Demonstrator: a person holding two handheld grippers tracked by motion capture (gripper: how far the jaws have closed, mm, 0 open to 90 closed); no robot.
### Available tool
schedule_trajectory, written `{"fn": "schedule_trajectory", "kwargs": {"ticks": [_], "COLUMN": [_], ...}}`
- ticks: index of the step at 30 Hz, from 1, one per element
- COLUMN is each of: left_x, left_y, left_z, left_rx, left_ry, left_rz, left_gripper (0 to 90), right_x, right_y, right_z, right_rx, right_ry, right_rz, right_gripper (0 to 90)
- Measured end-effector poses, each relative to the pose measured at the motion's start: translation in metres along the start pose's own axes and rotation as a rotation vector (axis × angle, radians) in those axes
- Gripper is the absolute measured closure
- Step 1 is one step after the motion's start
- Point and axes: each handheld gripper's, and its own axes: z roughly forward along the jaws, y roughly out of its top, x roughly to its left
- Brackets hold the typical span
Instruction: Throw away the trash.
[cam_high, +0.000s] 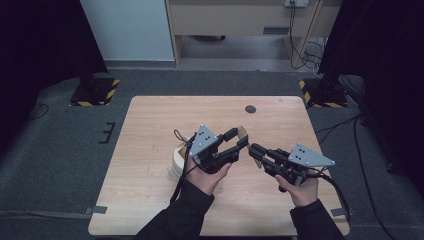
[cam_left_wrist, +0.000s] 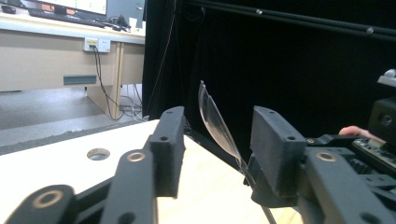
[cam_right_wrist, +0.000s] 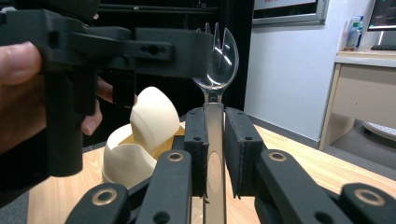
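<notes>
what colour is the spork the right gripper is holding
Clear, see-through plastic spork, clamped by its handle in the right gripper; the right gripper view shows it best.

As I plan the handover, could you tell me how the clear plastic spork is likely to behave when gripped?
The spork looks thin and clear, so probably light and somewhat flexible. Its glossy handle could slip in the right gripper, and its slim tines may snap.
</notes>
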Motion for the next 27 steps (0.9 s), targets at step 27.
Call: {"fn": "schedule_trajectory", "kwargs": {"ticks": [27], "left_x": [0.027], "left_y": [0.027], "left_z": [-0.031], "left_rx": [-0.092], "left_ry": [0.048], "left_rz": [0.083], "left_gripper": [83.8], "right_x": [-0.027], "right_y": [-0.021], "right_z": [-0.022], "right_rx": [0.066], "right_ry": [-0.140], "right_rz": [0.034], "right_gripper": [58.8]}}
